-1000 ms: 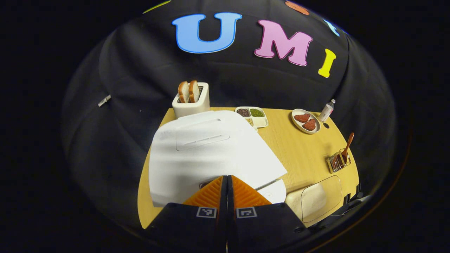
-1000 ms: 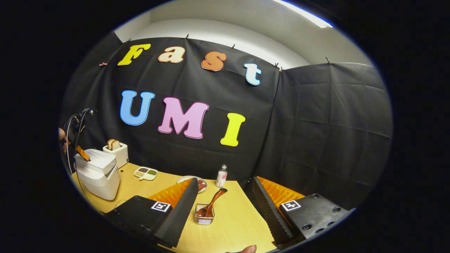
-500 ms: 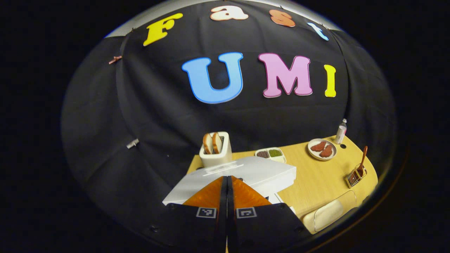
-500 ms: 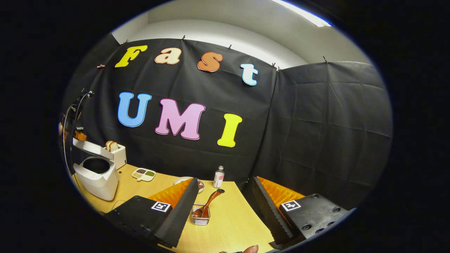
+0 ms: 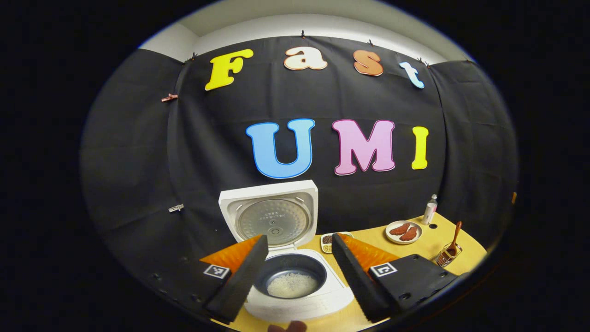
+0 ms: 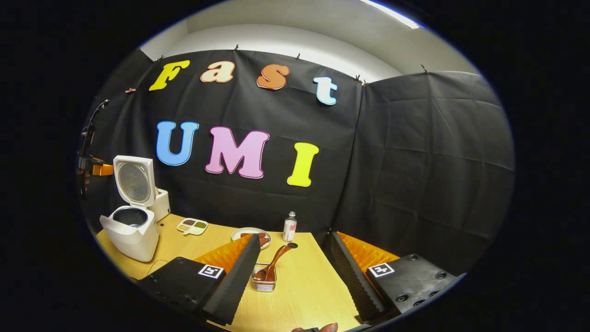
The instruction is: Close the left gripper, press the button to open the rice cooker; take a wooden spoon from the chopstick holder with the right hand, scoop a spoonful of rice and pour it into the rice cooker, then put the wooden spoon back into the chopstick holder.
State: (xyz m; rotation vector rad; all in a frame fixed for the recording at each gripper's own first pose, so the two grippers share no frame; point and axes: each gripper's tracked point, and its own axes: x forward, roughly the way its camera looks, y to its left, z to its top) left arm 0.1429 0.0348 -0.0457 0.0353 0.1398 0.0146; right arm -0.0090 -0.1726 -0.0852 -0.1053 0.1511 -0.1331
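With the cooker standing open at far left, I am holding my right gripper, wide open and empty, near the spoon leaning in the holder, where an off-centre pinch could tip both.

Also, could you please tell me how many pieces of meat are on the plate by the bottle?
2. Both lie side by side on the white plate near the table's far edge, just left of the bottle: one toward the left, one toward the right.
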